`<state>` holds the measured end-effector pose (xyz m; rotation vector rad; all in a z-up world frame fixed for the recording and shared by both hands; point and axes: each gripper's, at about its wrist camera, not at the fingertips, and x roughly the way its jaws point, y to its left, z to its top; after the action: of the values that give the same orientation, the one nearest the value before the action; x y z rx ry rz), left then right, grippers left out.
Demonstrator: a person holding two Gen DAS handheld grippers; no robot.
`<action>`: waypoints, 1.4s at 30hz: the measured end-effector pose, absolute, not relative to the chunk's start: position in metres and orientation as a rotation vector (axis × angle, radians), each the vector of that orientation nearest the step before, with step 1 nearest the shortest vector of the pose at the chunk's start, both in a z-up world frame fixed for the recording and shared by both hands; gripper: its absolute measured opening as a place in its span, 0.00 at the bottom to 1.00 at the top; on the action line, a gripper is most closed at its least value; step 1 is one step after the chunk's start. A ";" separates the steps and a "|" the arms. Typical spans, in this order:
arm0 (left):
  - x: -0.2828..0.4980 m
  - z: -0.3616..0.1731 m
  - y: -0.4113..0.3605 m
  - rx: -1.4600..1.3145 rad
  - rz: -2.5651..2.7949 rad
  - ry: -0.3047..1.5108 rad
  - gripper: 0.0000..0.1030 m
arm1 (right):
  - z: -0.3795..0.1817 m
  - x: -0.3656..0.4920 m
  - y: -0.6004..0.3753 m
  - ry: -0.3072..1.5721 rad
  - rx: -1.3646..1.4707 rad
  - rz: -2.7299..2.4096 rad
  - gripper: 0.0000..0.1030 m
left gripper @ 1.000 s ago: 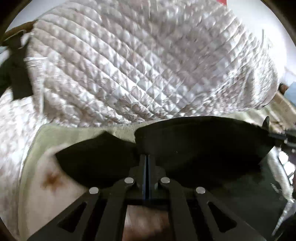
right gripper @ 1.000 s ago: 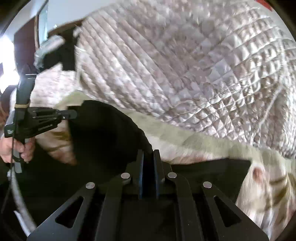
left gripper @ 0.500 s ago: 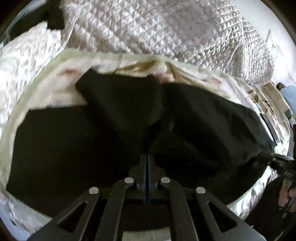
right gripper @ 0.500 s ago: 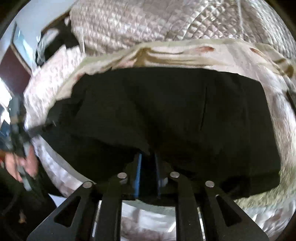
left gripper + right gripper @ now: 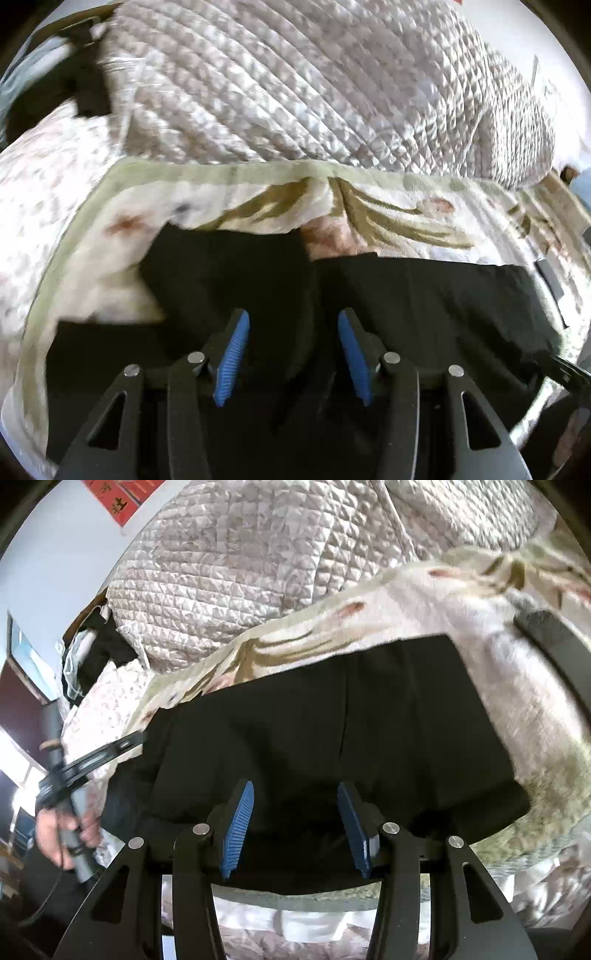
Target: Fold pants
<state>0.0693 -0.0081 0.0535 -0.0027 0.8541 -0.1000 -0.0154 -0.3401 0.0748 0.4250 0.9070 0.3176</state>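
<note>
Between the blue pads of the left gripper (image 5: 291,354) lies black cloth of the pants (image 5: 424,306), but the pads stand apart from it on both sides; the jaws are opening and nothing is pinched. The right gripper (image 5: 295,823) is the same: its ribbed blue pads (image 5: 238,830) are spread and still parting, with the near edge of the pants (image 5: 332,716) lying loose in the gap. From the right wrist view the pants lie as a flat, dark, roughly rectangular fold on a cream blanket (image 5: 461,602) with an olive leaf pattern and a green border. A seam runs up the middle of the cloth. At the left of that view a hand (image 5: 62,830) grips the grey handle of the left gripper, whose black fingers reach to the left edge of the pants. Beyond the blanket, a pale quilted bedspread (image 5: 314,81) is heaped across the bed, and a dark garment (image 5: 103,646) lies at its left end. Farthest back is a white wall with a red paper sign (image 5: 118,494).
</note>
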 end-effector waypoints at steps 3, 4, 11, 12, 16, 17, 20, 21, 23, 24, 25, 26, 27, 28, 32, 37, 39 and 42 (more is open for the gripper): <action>0.099 0.037 -0.020 0.048 -0.060 0.887 0.52 | 0.069 -0.011 -0.339 0.914 0.437 0.322 0.47; 0.106 0.032 -0.023 0.057 -0.050 0.898 0.52 | 0.066 -0.010 -0.340 0.917 0.445 0.322 0.47; 0.127 0.019 -0.029 0.080 -0.079 0.899 0.21 | 0.057 -0.001 -0.342 0.928 0.477 0.308 0.47; 0.126 0.021 -0.028 0.081 -0.067 0.890 0.07 | 0.057 -0.001 -0.342 0.927 0.475 0.304 0.47; 0.109 0.039 -0.008 0.018 -0.013 0.831 0.06 | 0.059 -0.002 -0.343 0.915 0.478 0.298 0.47; 0.100 0.045 -0.002 0.008 0.006 0.805 0.06 | 0.059 -0.004 -0.344 0.911 0.476 0.297 0.47; 0.063 0.065 0.024 -0.065 0.056 0.732 0.06 | 0.062 -0.007 -0.348 0.899 0.471 0.284 0.47; 0.046 0.070 0.035 -0.091 0.082 0.706 0.06 | 0.063 -0.009 -0.351 0.892 0.476 0.280 0.47; 0.022 0.075 0.054 -0.136 0.124 0.677 0.04 | 0.066 -0.013 -0.352 0.886 0.481 0.273 0.47; 0.006 0.075 0.066 -0.163 0.153 0.666 0.04 | 0.067 -0.015 -0.352 0.879 0.480 0.273 0.47; -0.004 0.073 0.074 -0.178 0.179 0.660 0.04 | 0.068 -0.018 -0.353 0.881 0.479 0.272 0.47; -0.013 0.070 0.082 -0.190 0.205 0.658 0.04 | 0.069 -0.021 -0.352 0.884 0.480 0.271 0.47; -0.022 0.064 0.092 -0.211 0.232 0.666 0.04 | 0.068 -0.025 -0.351 0.888 0.479 0.272 0.47; -0.027 0.057 0.100 -0.237 0.246 0.682 0.04 | 0.067 -0.029 -0.349 0.893 0.478 0.273 0.47; -0.032 0.031 0.120 -0.334 0.264 0.759 0.05 | 0.058 -0.042 -0.344 0.925 0.490 0.257 0.47; -0.032 0.023 0.132 -0.436 0.228 0.760 0.07 | 0.055 -0.049 -0.352 0.912 0.528 0.202 0.47; -0.030 0.019 0.135 -0.472 0.211 0.766 0.14 | 0.053 -0.049 -0.356 0.913 0.550 0.180 0.51; -0.032 0.013 0.143 -0.549 0.197 0.769 0.35 | 0.052 -0.050 -0.364 0.904 0.593 0.155 0.52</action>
<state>-0.0320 0.1425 0.0127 -0.5489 0.7693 0.1973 -0.0498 -0.3639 0.0523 0.5932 0.9036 0.1551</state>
